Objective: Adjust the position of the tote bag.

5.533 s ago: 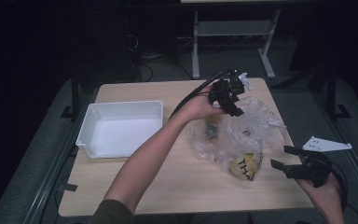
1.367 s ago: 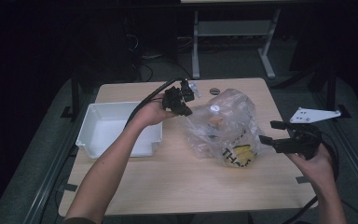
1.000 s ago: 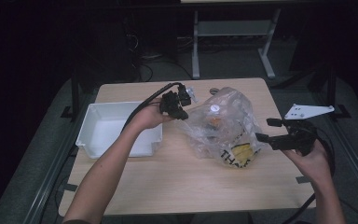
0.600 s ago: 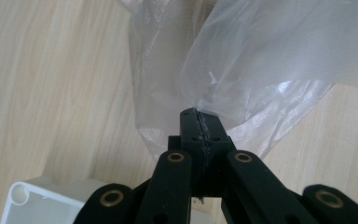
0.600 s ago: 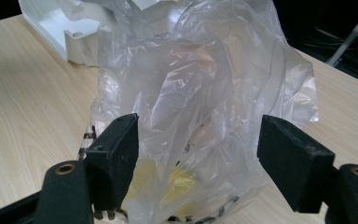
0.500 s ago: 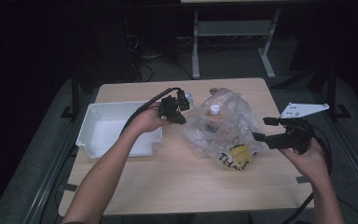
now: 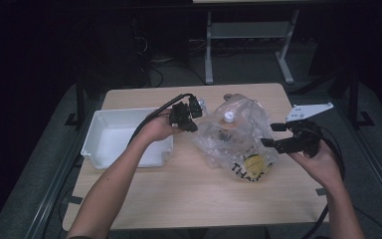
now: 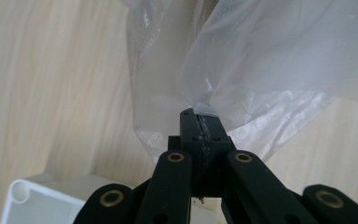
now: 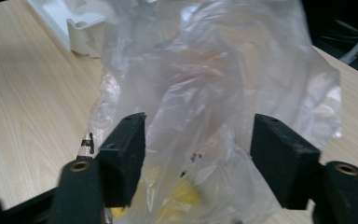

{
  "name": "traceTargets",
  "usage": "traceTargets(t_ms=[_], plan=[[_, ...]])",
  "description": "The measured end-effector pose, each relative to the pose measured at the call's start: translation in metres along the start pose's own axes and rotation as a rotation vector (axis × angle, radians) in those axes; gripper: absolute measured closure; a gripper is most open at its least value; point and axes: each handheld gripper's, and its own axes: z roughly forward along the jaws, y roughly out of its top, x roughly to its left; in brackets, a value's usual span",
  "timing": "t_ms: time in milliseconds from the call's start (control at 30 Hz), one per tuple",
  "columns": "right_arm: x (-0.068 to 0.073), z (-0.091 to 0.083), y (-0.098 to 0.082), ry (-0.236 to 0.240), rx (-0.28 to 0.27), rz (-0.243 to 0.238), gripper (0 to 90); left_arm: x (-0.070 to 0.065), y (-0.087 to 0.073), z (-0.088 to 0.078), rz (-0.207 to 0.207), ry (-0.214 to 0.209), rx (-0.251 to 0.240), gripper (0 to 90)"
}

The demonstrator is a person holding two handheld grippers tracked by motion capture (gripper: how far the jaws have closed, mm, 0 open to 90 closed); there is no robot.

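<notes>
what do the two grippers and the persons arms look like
Both grippers are black, each with two flat rectangular jaw pads on linked bars with brass-coloured pivot rings. The left gripper trails a thick black cable. The right gripper carries a grey three-cornered plate on top and trails a black cable too. Both forearms are bare, no sleeves in view.

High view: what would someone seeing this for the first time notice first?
The crumpled clear plastic bag in the middle of the wooden table, with something yellow and black lettering at its near end. The left gripper pinches the bag's left edge shut, while the right gripper stands open at its right side, jaws having just been closing. A white tray sits at the left.
</notes>
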Motion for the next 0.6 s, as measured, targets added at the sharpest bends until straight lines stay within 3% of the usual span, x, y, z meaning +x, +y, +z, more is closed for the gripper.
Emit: traceTargets(t_ms=[100, 200, 267, 467, 600], plan=[[-0.001, 0.009, 0.008, -0.012, 0.026, -0.01, 43.9, 0.003, 0.001, -0.002, -0.023, 0.005, -0.017, 89.7], [-0.005, 0.018, 0.014, -0.027, 0.065, -0.015, 51.5, 0.003, 0.001, -0.002, -0.019, 0.006, -0.019, 89.7], [-0.008, 0.024, 0.017, -0.005, 0.07, -0.012, 57.9, 0.003, 0.001, -0.002, -0.019, 0.005, -0.014, 89.8], [-0.01, 0.036, 0.026, 0.0, 0.113, -0.041, 87.7, 0.008, -0.002, -0.002, -0.025, 0.022, -0.008, 89.8], [-0.012, 0.038, 0.031, 0.011, 0.112, -0.037, 89.8, 0.014, -0.004, -0.005, -0.046, 0.044, -0.016, 89.8]])
